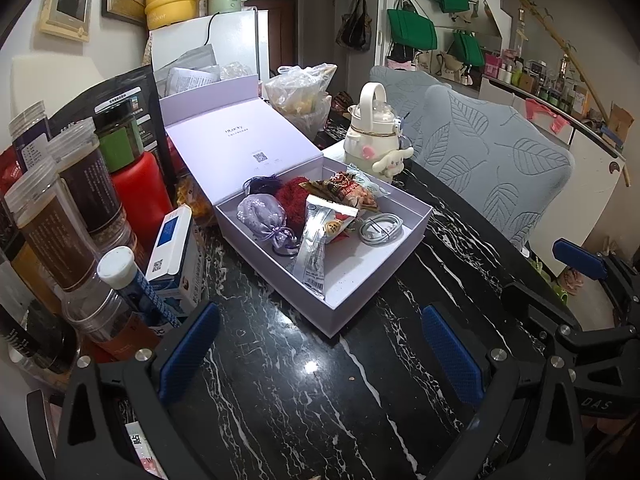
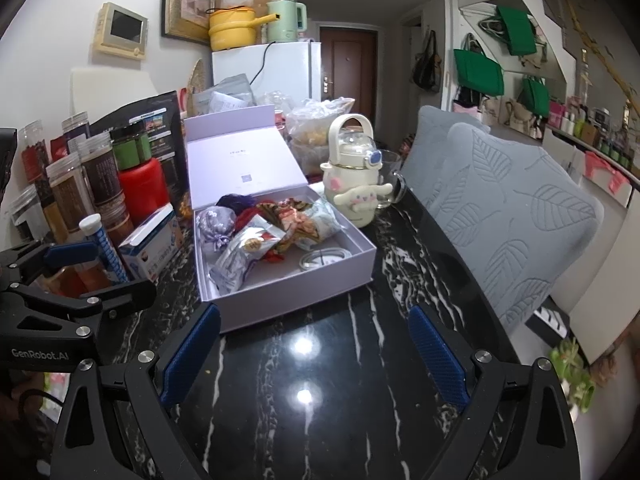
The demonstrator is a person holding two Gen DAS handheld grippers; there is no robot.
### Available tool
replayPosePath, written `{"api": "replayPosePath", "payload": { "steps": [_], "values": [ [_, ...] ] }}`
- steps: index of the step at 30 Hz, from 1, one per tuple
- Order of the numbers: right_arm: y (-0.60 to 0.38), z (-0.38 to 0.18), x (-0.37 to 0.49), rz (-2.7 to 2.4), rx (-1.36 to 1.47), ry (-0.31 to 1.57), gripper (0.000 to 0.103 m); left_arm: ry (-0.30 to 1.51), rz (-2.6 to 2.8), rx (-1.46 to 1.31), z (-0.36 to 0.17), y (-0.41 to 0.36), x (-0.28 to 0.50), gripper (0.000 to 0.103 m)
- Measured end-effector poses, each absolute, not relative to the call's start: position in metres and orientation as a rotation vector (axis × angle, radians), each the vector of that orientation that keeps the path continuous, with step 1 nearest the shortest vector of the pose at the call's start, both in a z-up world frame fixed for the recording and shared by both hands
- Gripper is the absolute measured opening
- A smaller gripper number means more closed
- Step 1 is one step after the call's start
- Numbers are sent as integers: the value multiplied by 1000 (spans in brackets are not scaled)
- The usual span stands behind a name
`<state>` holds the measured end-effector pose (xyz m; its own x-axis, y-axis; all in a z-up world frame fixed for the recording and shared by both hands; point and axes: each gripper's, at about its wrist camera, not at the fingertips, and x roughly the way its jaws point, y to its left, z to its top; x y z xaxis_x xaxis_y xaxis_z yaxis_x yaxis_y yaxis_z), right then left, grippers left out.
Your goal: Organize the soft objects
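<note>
Lavender pouch (image 1: pixel 262 210) lies inside the open lilac box (image 1: pixel 384 276) on the black marble tabletop (image 1: pixel 304 380), beside a red fuzzy item (image 1: pixel 292 196), snack packets (image 1: pixel 348 192) and a coiled white cable (image 1: pixel 380 230). Short of the box, left gripper (image 1: pixel 320 352) and right gripper (image 2: pixel 316 356) hover, fingers spread apart, grasping nothing.

Both wrist views look forward low over the black marble table (image 1: pixel 304 392), sharing the nearby open lavender box (image 1: pixel 384 264).
</note>
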<state>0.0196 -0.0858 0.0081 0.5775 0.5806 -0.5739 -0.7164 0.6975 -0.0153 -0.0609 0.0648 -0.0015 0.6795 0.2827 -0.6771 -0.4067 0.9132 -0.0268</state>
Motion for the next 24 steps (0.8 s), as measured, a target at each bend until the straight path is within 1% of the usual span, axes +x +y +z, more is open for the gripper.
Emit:
{"api": "replayPosePath", "payload": {
  "steps": [24],
  "values": [
    [-91,1,23,760,-248,602,96,744,344,-189,-5,56,-62,103]
  ]
}}
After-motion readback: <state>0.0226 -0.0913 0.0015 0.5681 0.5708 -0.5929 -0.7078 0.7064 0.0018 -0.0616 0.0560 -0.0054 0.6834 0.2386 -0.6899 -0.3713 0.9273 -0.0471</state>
